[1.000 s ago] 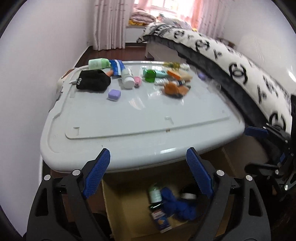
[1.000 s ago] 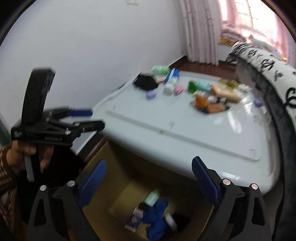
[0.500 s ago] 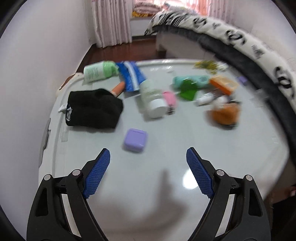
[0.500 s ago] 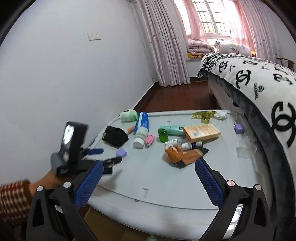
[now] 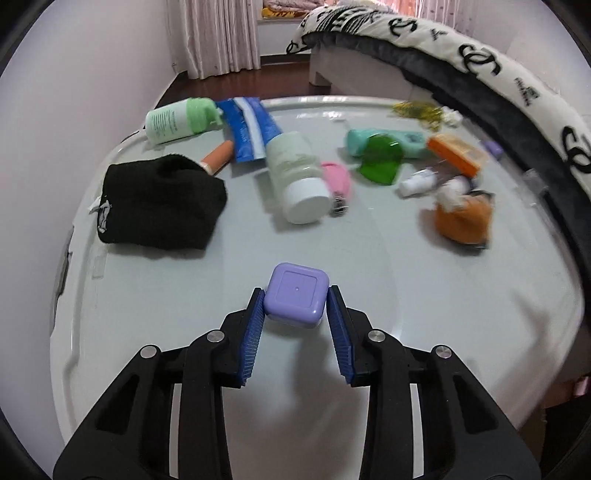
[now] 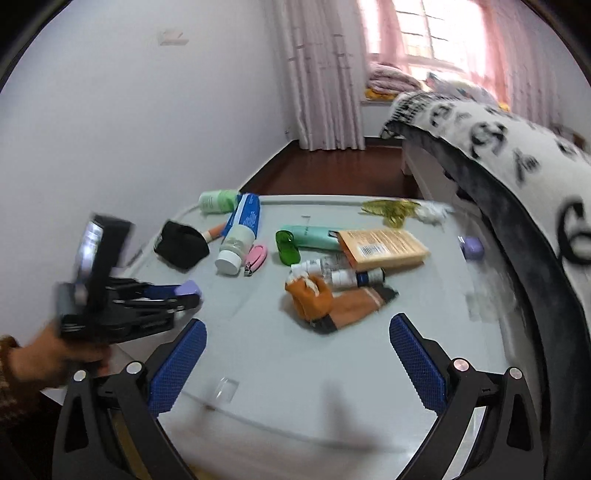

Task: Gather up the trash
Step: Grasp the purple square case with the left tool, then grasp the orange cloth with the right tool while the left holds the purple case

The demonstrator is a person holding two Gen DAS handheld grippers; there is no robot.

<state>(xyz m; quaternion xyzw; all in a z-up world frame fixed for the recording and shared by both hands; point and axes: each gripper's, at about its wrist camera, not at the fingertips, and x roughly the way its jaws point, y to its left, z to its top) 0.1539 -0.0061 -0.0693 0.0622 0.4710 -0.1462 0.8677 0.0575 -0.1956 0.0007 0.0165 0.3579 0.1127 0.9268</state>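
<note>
Closing my left jaws (image 5: pixel 295 308) just then, I squeezed the little purple box (image 5: pixel 296 294) sitting on the tabletop (image 5: pixel 406 295) (right jaws (image 6: pixel 295 365) wide open, empty, farther off).

Bedroom interior. A plain white wall (image 6: pixel 110 122) bounds the left side and carries a switch plate (image 6: pixel 173 37). Pale patterned curtains (image 6: pixel 325 74) hang at the far end beside a bright window (image 6: pixel 436 33) with pink daylight. Dark wooden floor (image 6: pixel 332 166) runs between wall and bed (image 5: pixel 480 74), which lies on the right under a white, black-logo blanket. The grey-white counter (image 5: pixel 332 369) fills the near ground.
</note>
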